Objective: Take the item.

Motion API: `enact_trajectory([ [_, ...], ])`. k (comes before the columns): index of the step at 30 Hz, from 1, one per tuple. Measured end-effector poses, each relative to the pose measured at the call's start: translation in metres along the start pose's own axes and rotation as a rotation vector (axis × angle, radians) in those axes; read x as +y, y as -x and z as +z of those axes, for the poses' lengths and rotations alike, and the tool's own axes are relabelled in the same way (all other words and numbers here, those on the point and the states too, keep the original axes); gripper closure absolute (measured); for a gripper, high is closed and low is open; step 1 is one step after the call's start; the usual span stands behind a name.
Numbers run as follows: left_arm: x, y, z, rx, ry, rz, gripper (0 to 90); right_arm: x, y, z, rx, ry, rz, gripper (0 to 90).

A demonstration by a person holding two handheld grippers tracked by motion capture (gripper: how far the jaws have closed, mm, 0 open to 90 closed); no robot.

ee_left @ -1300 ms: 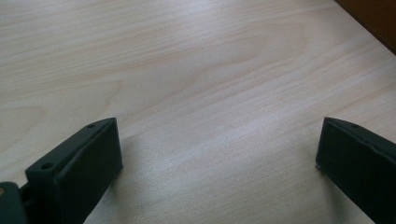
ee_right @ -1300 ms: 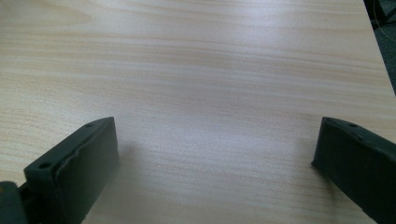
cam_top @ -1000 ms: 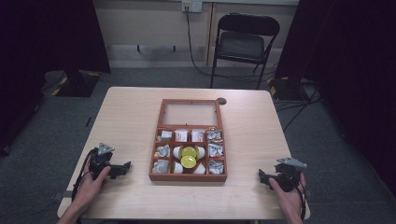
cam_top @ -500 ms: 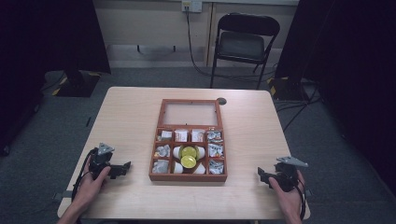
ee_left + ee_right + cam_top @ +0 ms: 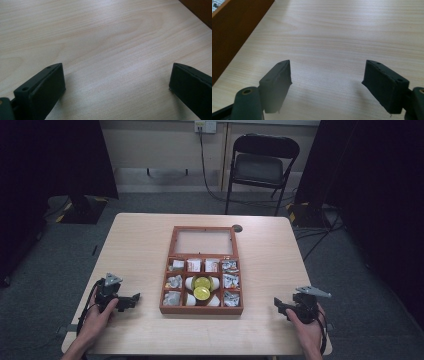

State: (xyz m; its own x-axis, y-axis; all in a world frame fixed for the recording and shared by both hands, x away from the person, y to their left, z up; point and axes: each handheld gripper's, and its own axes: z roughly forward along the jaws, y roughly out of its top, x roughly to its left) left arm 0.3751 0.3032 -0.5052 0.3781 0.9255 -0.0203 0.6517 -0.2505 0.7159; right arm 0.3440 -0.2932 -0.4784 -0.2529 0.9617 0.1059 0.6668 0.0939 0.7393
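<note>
table (image 5: 140,245): one, pale wood, rectangular
wooden box (image 5: 202,308): one, reddish brown, at the middle of the table, nearer the near edge than the far one; its lid (image 5: 204,241) lies open and flat toward the far edge
compartments: nine, three rows of three
wrapped packets: one in each of the left, right and far-row compartments as far as can be told, too small to count surely
yellow lids (image 5: 202,288): two, on white cups in the middle column
left gripper (image 5: 131,299): one, by the near left corner, resting low over the bare table, left of the box and apart from it; jaws spread wide, nothing between them
right gripper (image 5: 278,306): one, by the near right corner, right of the box and apart from it; jaws have just been closing and stand partly apart over bare wood, gripping nothing
box wall (image 5: 234,37): in the right gripper view, at the left edge
folding chair (image 5: 261,165): one, beyond the far edge
hands: two, one on each gripper
</note>
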Motion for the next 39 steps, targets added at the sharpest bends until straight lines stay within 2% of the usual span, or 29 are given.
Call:
enact_trajectory([
  [7,0.000,0.000,0.000,-0.001,-0.001,0.003,0.0,0.003,-0.007,-0.001,0.032,-0.004,-0.015,25.1],
  [10,0.000,0.000,-0.001,-0.004,-0.004,0.005,0.0,0.006,-0.010,-0.002,0.042,0.010,-0.017,25.0],
  [17,0.000,0.000,-0.001,-0.005,-0.004,0.005,0.0,0.012,-0.020,-0.005,0.069,0.019,-0.063,24.4],
  [25,0.000,0.000,-0.001,-0.005,-0.003,0.003,0.0,0.020,-0.032,-0.011,0.098,0.048,-0.075,27.9],
  [39,0.000,0.000,-0.001,-0.004,-0.003,0.003,0.0,0.038,-0.057,-0.003,0.161,0.057,-0.128,29.5],
])
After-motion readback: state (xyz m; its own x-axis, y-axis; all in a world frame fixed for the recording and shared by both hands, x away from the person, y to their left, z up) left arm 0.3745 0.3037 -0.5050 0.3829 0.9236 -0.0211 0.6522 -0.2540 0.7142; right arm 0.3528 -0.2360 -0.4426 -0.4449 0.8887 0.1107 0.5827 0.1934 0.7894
